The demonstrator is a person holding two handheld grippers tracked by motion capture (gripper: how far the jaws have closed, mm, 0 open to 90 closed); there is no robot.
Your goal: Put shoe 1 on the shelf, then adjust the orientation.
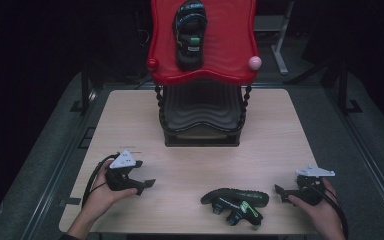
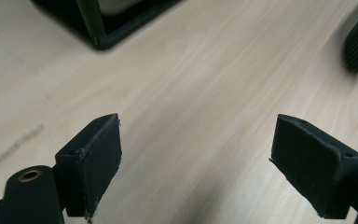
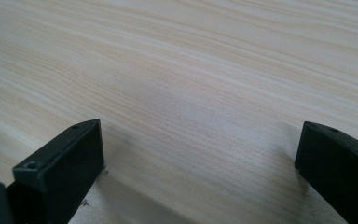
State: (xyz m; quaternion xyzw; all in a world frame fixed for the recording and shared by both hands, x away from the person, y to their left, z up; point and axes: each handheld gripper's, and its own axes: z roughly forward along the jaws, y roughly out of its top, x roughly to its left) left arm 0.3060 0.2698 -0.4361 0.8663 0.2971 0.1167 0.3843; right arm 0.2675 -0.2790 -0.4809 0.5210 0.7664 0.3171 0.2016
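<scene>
A: Where's the black sandal (image 1: 236, 203)?
B: On its side at the counter's (image 1: 200, 160) six o'clock edge, between both claws.
A: And the claws?
B: Left claw (image 2: 196, 154) released, empty; right claw (image 3: 200, 168) released too, both over bare wood.

High view: surface (image 1: 280, 130) lit evenly from above, surroundings nearly black; slight overall softness, mild glare on the red rack top (image 1: 225, 30). Left gripper (image 2: 196, 158) view: bright, wood sharp betw. the jaws, blurred far beyond them and at the edges. Right gripper (image 3: 200, 163) view: bright, soft shadows beside each jaw, far wood hazy.
</scene>
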